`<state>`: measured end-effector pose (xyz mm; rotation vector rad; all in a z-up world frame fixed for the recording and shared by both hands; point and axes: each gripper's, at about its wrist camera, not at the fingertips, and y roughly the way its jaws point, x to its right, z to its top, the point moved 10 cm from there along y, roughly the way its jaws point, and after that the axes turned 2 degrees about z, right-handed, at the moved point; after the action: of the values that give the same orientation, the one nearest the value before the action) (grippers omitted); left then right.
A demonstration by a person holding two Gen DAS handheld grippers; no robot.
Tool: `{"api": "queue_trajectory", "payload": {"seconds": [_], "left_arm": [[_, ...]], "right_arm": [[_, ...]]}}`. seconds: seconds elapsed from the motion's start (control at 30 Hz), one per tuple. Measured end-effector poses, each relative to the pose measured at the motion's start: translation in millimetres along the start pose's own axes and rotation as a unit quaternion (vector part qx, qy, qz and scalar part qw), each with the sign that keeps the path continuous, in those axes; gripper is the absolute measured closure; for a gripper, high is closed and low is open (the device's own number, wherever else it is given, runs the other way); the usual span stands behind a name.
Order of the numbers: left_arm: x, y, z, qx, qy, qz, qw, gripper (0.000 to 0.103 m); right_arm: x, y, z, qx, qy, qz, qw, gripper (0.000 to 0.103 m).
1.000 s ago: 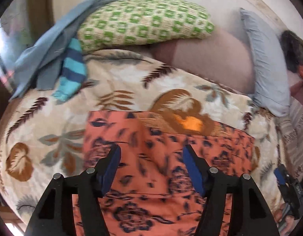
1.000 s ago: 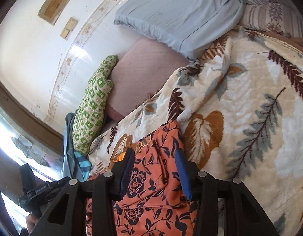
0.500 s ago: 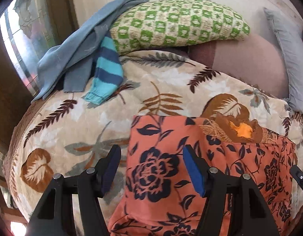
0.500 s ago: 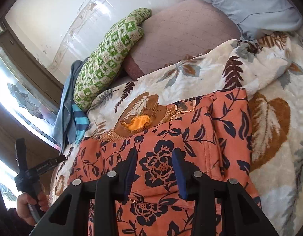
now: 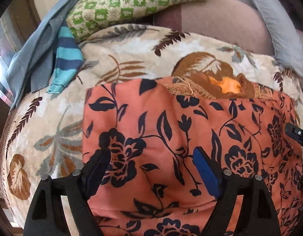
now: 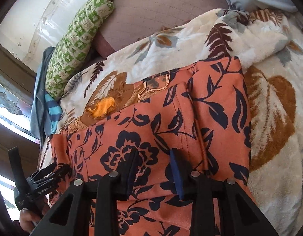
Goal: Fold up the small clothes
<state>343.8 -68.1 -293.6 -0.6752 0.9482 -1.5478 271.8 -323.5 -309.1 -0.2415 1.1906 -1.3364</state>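
Since half a second ago both wrist views have closed in on the orange floral garment (image 5: pixel 171 137), which now fills more of each. The left hand-held gripper (image 5: pixel 151 161) hangs low over its left part, fingers spread with cloth between them. The right hand-held gripper (image 6: pixel 153 163) is over the middle, fingers apart, not pinching. The garment lies flat on the leaf-print blanket (image 5: pixel 53 133) on the bed, long axis left to right, brown neckline (image 6: pixel 112 98) toward the green pillow (image 6: pixel 72 45).
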Motion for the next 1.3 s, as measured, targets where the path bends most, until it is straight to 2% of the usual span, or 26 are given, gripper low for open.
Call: {"api": "queue_trajectory", "payload": {"seconds": [0.1, 0.13, 0.17, 0.23, 0.27, 0.3, 0.37, 0.47, 0.67, 0.7, 0.73, 0.77, 0.97, 1.03, 1.1, 1.2, 1.3], "left_arm": [[-9.3, -20.3, -2.1, 0.029, -0.022, -0.005, 0.9993, 0.017], [-13.0, -15.1, -4.2, 0.027, -0.027, -0.001, 0.9993, 0.017], [-15.6, -5.4, -12.2, 0.008, -0.028, 0.005, 0.9996, 0.015], [-18.5, 28.8, -45.0, -0.090, -0.017, 0.014, 0.9957, 0.013], [-19.4, 30.4, -49.1, -0.084, -0.015, 0.012, 0.9962, 0.011], [-20.1, 21.2, -46.2, -0.061, -0.012, 0.015, 0.9980, 0.011], [-20.8, 7.2, -49.4, -0.068, -0.007, 0.015, 0.9975, 0.012], [-32.6, -26.6, -51.4, -0.032, -0.029, -0.007, 0.9990, 0.012], [-67.7, -74.3, -98.6, -0.009, -0.052, 0.005, 0.9986, 0.012], [-71.6, -78.5, -107.7, -0.010, -0.057, 0.007, 0.9983, 0.012], [-73.7, -81.4, -118.0, -0.012, -0.062, 0.007, 0.9980, 0.012], [-73.5, -81.5, -128.4, -0.017, -0.068, 0.005, 0.9975, 0.012], [-54.9, -72.3, -185.4, -0.047, -0.088, -0.018, 0.9948, 0.012], [-46.4, -66.7, -197.0, -0.041, -0.068, -0.002, 0.9968, 0.012], [-42.7, -65.2, -200.2, -0.017, -0.042, 0.020, 0.9988, 0.009], [-45.6, -65.8, -200.7, -0.024, -0.063, 0.011, 0.9977, 0.008], [-49.1, -75.4, -197.9, -0.020, -0.071, 0.003, 0.9973, 0.008]], "right_arm": [[-17.1, -17.3, 6.0, 0.035, -0.027, 0.014, 0.999, 0.068], [-21.8, -18.3, 5.8, 0.037, -0.033, 0.019, 0.999, 0.066], [-22.3, -15.7, 2.7, 0.029, -0.035, 0.015, 0.999, 0.066], [-11.6, 5.0, -12.5, -0.021, -0.032, -0.021, 0.999, 0.066], [-3.0, 16.6, -24.0, -0.054, -0.026, -0.035, 0.998, 0.065], [-2.9, 14.7, -23.1, -0.039, -0.029, -0.028, 0.998, 0.065], [-4.8, 5.3, -22.4, -0.036, -0.028, -0.025, 0.999, 0.066], [-4.0, -14.9, -24.4, -0.021, -0.014, 0.005, 1.000, 0.066], [1.2, -66.4, -33.1, 0.008, -0.004, 0.044, 0.999, 0.064], [-0.8, -74.7, -36.5, 0.013, -0.013, 0.046, 0.999, 0.062], [-2.6, -82.3, -40.4, 0.018, -0.020, 0.047, 0.999, 0.045], [-2.5, -90.0, -44.3, 0.023, -0.027, 0.047, 0.998, 0.041], [14.7, -117.7, -88.8, 0.010, -0.042, 0.030, 0.999, 0.041], [23.6, -126.4, -106.9, 0.013, -0.034, 0.022, 0.999, 0.041], [30.7, -131.9, -123.7, 0.010, -0.036, 0.008, 0.999, 0.041], [47.7, -121.1, -155.9, -0.041, -0.030, -0.028, 0.998, 0.042], [44.6, -132.6, -164.6, -0.033, -0.048, -0.033, 0.998, 0.045]]}}
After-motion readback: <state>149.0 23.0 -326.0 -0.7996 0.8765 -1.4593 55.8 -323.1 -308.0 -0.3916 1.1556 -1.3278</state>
